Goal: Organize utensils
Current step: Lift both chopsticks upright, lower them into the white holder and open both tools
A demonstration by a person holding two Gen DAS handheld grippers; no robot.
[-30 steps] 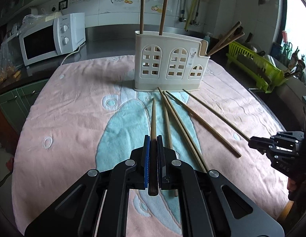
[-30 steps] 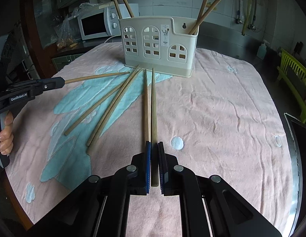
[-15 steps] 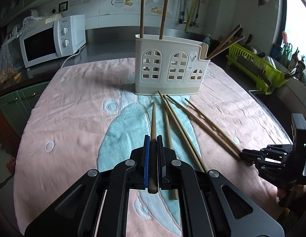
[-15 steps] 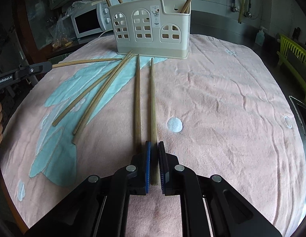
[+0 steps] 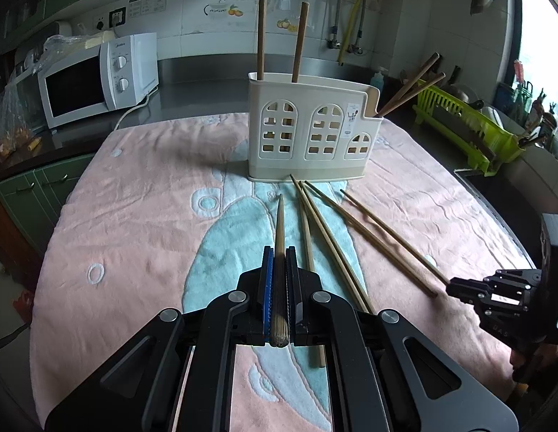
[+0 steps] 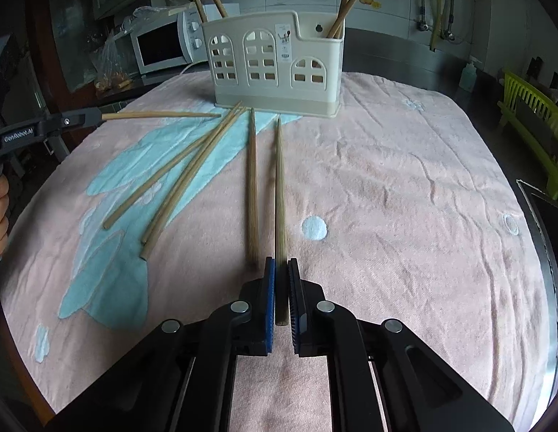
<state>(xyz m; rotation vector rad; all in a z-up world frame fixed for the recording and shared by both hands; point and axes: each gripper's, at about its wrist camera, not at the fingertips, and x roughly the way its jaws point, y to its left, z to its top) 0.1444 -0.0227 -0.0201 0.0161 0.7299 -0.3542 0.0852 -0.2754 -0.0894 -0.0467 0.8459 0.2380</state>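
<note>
So, on the left wrist cam my left gripper (image 5: 279,270) is pinching a chopstick (image 5: 279,230) tight between its pads, the thick end poking back toward the lens and the thin tip pointing at the cream utensil holder (image 5: 311,133), which stands near the far edge of the pink towel (image 5: 134,237). Two chopsticks stand up out of the holder's left end and two more lean out of its low right end. Four loose chopsticks (image 5: 333,237) lie fanned on the towel just right of my held one, their tips gathered near the holder's base. The right gripper (image 5: 469,288) shows at the right edge of the towel, at the thick end of the outermost stick. A white microwave (image 5: 98,79) sits on the counter beyond the far left corner, and a green dish rack (image 5: 466,126) off to the right. On the right wrist cam, my right gripper (image 6: 281,270) has a second chopstick (image 6: 280,194) between its pads, but there's a sliver of gap on each side, so I can't tell whether it's actually clamped. Another stick lies just left of it, nearly parallel.
</note>
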